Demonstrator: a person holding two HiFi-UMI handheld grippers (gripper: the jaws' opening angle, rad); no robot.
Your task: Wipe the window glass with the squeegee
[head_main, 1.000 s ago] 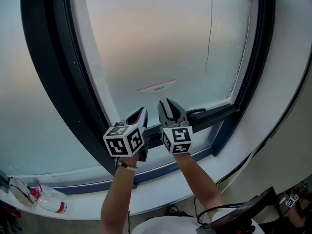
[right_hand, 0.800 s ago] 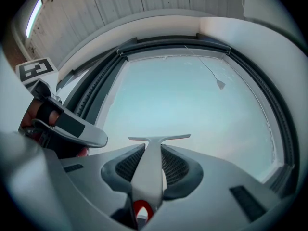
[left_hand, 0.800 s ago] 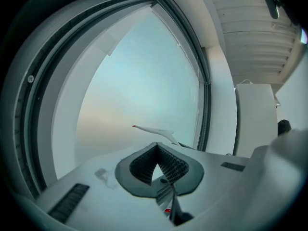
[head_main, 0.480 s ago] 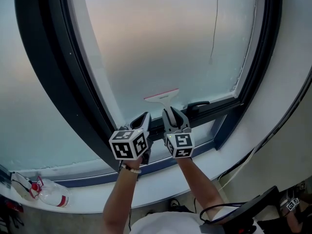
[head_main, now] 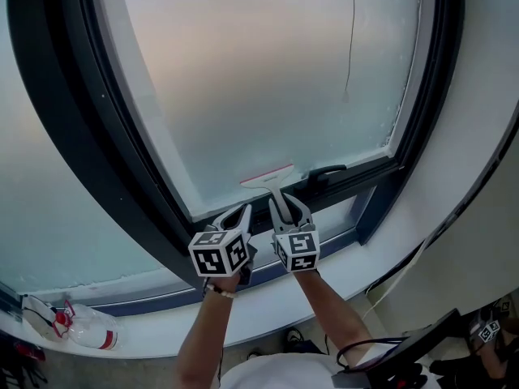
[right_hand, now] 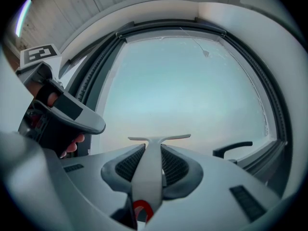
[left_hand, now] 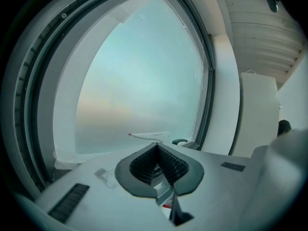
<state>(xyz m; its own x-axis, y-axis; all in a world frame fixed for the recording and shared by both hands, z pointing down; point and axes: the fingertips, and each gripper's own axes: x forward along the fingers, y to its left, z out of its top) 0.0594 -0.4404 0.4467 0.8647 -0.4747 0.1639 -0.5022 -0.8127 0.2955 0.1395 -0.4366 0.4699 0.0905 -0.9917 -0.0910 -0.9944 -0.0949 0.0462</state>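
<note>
Against frosted window glass (head_main: 268, 96), the right gripper's (head_main: 285, 201) jaws clamp the squeegee (head_main: 272, 177) beside the window handle (head_main: 324, 171); the left gripper's (head_main: 241, 212) jaws are closed and empty.

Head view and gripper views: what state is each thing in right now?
White red-edged squeegee: held by its handle, blade at the glass's bottom edge.
Right gripper: shut on the squeegee.
Left gripper: shut, empty.
Black window handle: lying level.
Clear spray bottle: on its side on the sill.

No legible text anywhere
</note>
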